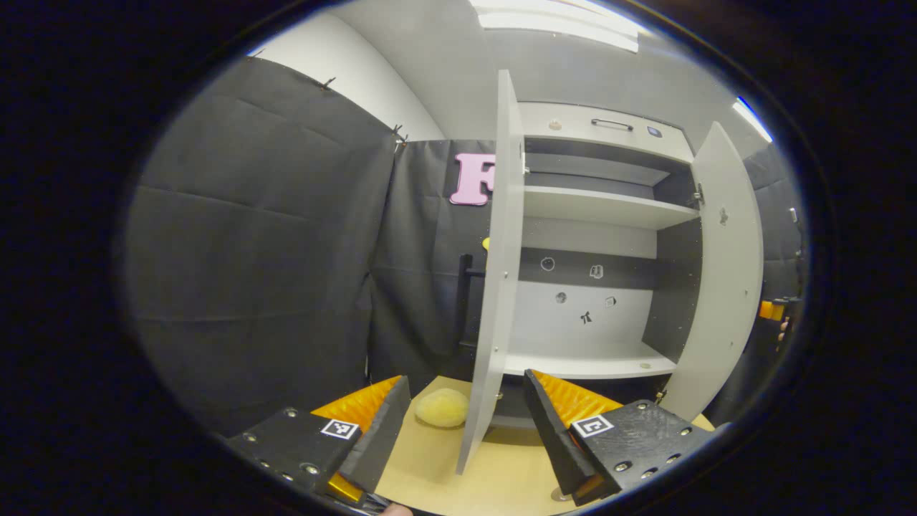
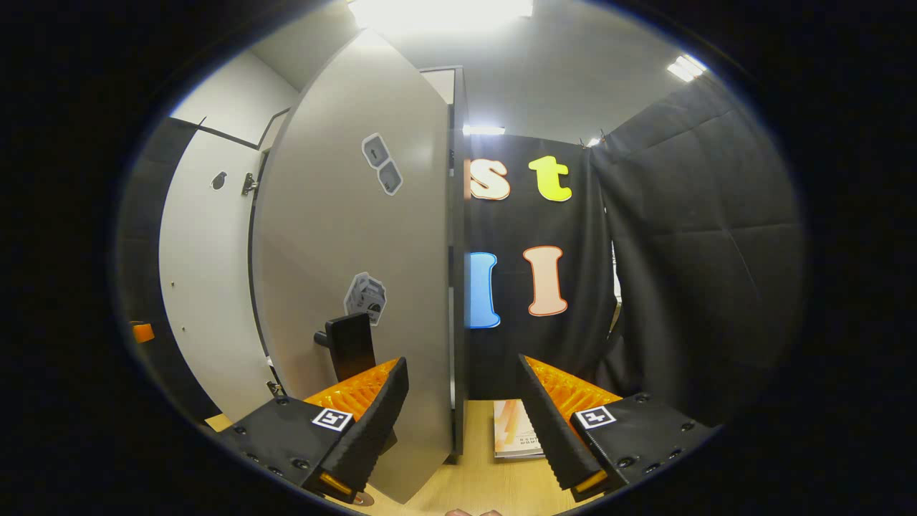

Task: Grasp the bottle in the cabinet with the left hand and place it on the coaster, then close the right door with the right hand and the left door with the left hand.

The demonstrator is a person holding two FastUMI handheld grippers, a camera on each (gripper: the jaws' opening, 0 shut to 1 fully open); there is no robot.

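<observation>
The grey cabinet (image 1: 602,208) stands on the wooden table with both doors swung out. Its left door (image 1: 494,301) is edge-on to me in the left gripper view, straight ahead of my open left gripper (image 1: 466,380), whose fingers stand on either side of the door's lower edge without touching it. The right door (image 1: 725,287) hangs open at the far right. In the right gripper view the right door's outer face (image 2: 358,236) looms close, with its black handle (image 2: 349,345) just above one finger of my open right gripper (image 2: 462,364).
A pale yellow lump (image 1: 442,407) lies on the table (image 1: 494,480) left of the left door. A booklet (image 2: 516,428) lies on the table by the cabinet's right side. Black cloth walls close in on both sides. The left door's inner face (image 2: 204,287) shows past the right door.
</observation>
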